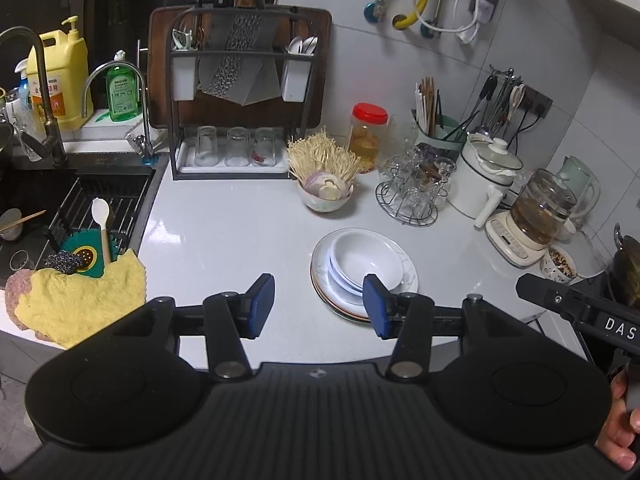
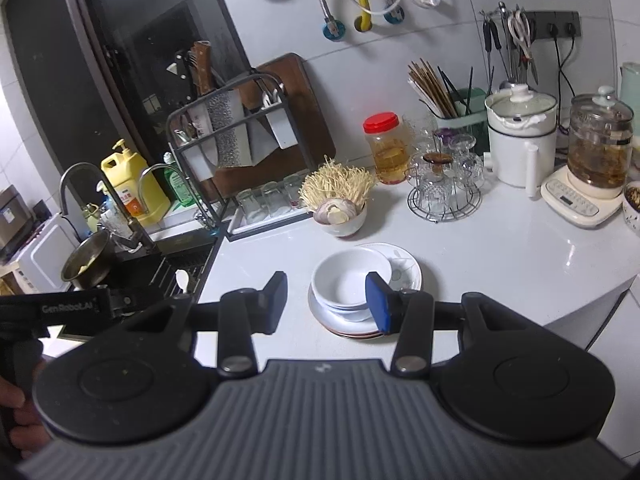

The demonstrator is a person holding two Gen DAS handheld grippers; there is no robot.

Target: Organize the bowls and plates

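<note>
A stack of white bowls (image 1: pixel 366 262) sits on a stack of plates (image 1: pixel 404 276) on the white counter; it also shows in the right wrist view, bowls (image 2: pixel 348 278) on plates (image 2: pixel 404 270). My left gripper (image 1: pixel 318 306) is open and empty, held above the counter just left of and nearer than the stack. My right gripper (image 2: pixel 328 302) is open and empty, held near the front of the stack; its right finger overlaps the plates' rim in view. The right gripper's body (image 1: pixel 580 308) shows at the left view's right edge.
A bowl of enoki mushrooms and onion (image 1: pixel 326 188) stands behind the stack. A dish rack with glasses and knives (image 1: pixel 236 120), a red-lidded jar (image 1: pixel 368 136), a wire glass holder (image 1: pixel 416 192) and kettles (image 1: pixel 536 216) line the back. The sink (image 1: pixel 72 216) and a yellow cloth (image 1: pixel 84 300) lie left.
</note>
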